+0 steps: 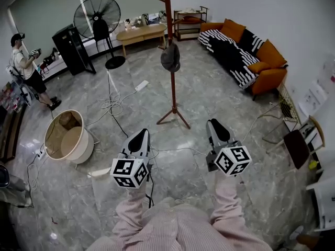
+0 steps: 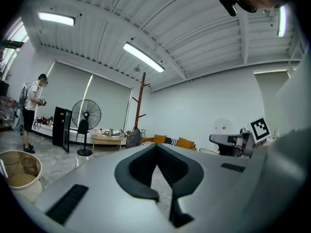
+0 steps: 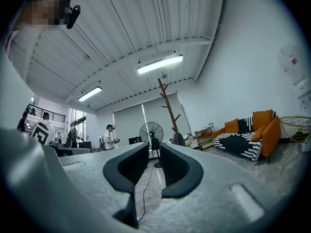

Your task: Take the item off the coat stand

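The left gripper (image 2: 156, 148) has its fingers closed tip to tip on nothing; the right gripper (image 3: 154, 154) has its fingers slightly apart, empty. Both hover over open marble floor (image 1: 209, 88), well apart from the red-brown coat stand (image 1: 173, 88) mid-floor. A dark cap (image 1: 170, 57) hangs against its pole, long axis vertical, with clear room on every side; an orange sofa (image 1: 261, 61) sits by the right wall

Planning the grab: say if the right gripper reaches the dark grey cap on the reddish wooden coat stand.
Likely not: right gripper sits well short of the dark grey cap; path clear.
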